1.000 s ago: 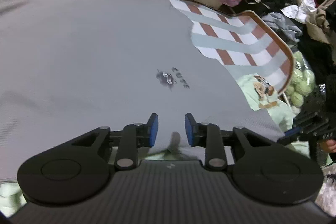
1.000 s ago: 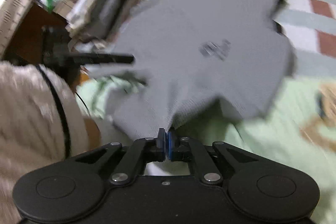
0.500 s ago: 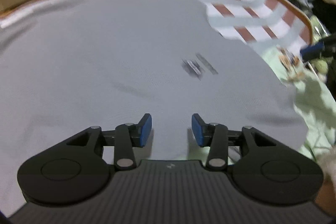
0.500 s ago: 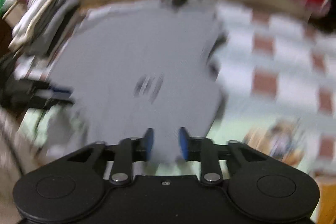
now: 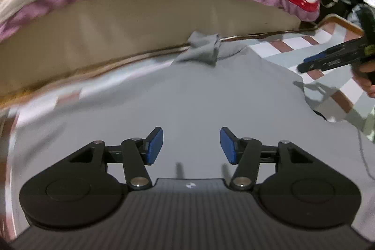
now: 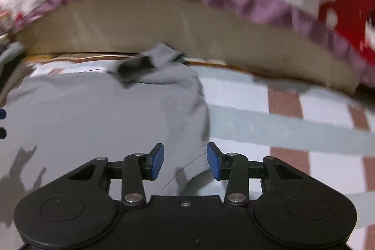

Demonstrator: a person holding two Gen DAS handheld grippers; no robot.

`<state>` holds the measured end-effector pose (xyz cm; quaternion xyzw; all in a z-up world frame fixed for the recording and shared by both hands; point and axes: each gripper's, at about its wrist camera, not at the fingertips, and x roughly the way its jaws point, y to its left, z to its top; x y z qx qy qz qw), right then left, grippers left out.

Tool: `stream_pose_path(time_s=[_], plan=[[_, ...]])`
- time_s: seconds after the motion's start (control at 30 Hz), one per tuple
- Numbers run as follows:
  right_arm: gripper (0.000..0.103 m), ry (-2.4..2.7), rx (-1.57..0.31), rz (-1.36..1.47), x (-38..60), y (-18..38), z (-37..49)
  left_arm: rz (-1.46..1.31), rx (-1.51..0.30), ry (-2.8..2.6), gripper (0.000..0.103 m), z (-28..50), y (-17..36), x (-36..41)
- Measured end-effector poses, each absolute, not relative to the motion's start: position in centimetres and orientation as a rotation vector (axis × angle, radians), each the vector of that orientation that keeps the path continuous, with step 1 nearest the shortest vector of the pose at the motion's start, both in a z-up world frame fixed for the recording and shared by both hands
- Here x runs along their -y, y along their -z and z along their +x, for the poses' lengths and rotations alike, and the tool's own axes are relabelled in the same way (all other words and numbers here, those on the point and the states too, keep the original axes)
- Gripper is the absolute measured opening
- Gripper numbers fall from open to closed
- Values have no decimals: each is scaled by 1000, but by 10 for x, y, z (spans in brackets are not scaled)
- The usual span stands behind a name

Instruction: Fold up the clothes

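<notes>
Hand-held grippers, left (image 5: 191,145) and right (image 6: 185,161): both spread, empty.
Flat grey knit T-shirt (image 5: 199,97) lies beneath them on striped sheet (image 6: 281,130).

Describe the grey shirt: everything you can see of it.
The grey shirt is plain, soft knit fabric, spread mostly flat on the striped sheet. At its far end a bunched, folded-over part lies against the beige mattress edge. Its right edge ripples and ends in a hemmed corner between the open right gripper fingers. The open left gripper hovers over its middle. Neither grips it.
</notes>
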<state>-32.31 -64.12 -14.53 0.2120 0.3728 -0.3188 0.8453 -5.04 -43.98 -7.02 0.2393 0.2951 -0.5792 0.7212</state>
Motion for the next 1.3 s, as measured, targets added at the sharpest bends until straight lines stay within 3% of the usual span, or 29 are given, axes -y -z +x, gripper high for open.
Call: stream_pose_path(time_s=[0.2,0.27,0.37,0.5,0.57,0.6,0.63,0.93,1.03,1.1,1.17,1.3], plan=[[46,676,-789,519,672,182,-307,594,-548,1318,60,-38,108,548],[51,674,-791,509,680,184,-302,627,-506,1308,60,-34,121,587],[57,663,-775,529,692,188,-297,669,-551,1342,62,-30,133,630],[58,677,-739,590,711,199,-287,697,-578,1372,62,-21,137,664],[58,679,-711,634,719,199,-281,684,-589,1372,52,-9,134,671],[58,678,-700,655,724,199,-278,677,-595,1373,16,-3,133,675],[58,674,-694,667,727,198,-275,671,-600,1373,3,3,132,679],[61,638,-609,992,773,204,-242,494,-560,1345,3,48,95,668],[61,650,-642,948,774,201,-227,443,-518,1336,3,59,82,660],[56,633,-703,841,765,197,-214,409,-497,1327,3,64,74,654],[11,622,-759,735,755,195,-204,398,-476,1299,3,66,72,654],[9,684,-715,525,731,179,-205,436,-548,1179,3,76,95,654]])
